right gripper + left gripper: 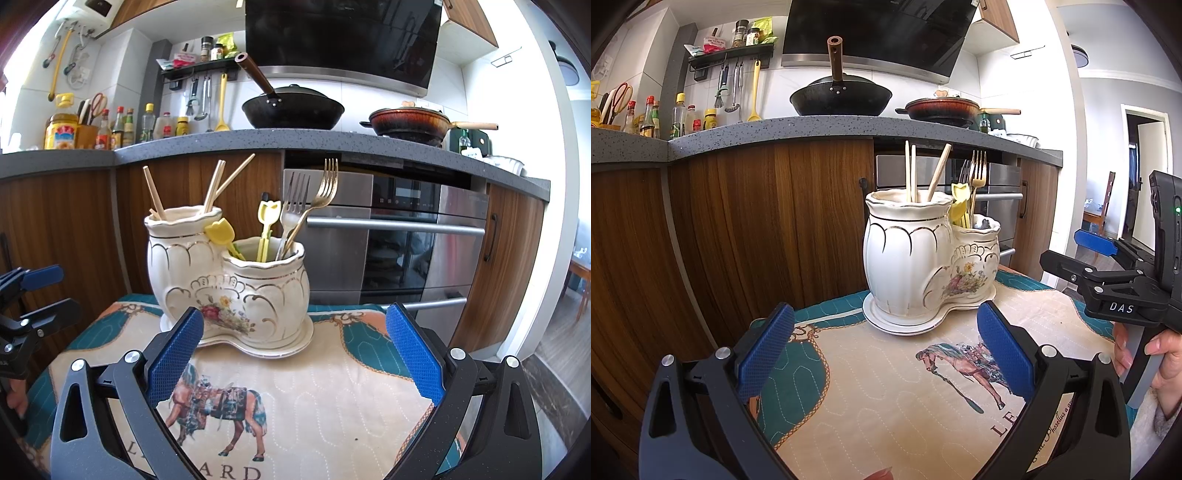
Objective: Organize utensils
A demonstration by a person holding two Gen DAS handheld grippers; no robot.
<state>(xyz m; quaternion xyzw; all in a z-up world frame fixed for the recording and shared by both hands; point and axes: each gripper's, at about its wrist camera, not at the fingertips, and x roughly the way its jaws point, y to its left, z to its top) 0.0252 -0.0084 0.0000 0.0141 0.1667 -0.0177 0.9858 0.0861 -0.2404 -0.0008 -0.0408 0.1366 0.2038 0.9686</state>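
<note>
A white ceramic double-pot utensil holder stands on a quilted mat with a horse print. Its taller pot holds wooden chopsticks. Its lower pot holds forks and yellow tulip-shaped picks. My left gripper is open and empty, just short of the holder. My right gripper is open and empty, also just short of it. The right gripper also shows at the right of the left wrist view.
Behind the mat are wooden cabinets and a steel oven. A grey counter carries a black wok, a red pan and sauce bottles. The left gripper's body is at the left edge of the right wrist view.
</note>
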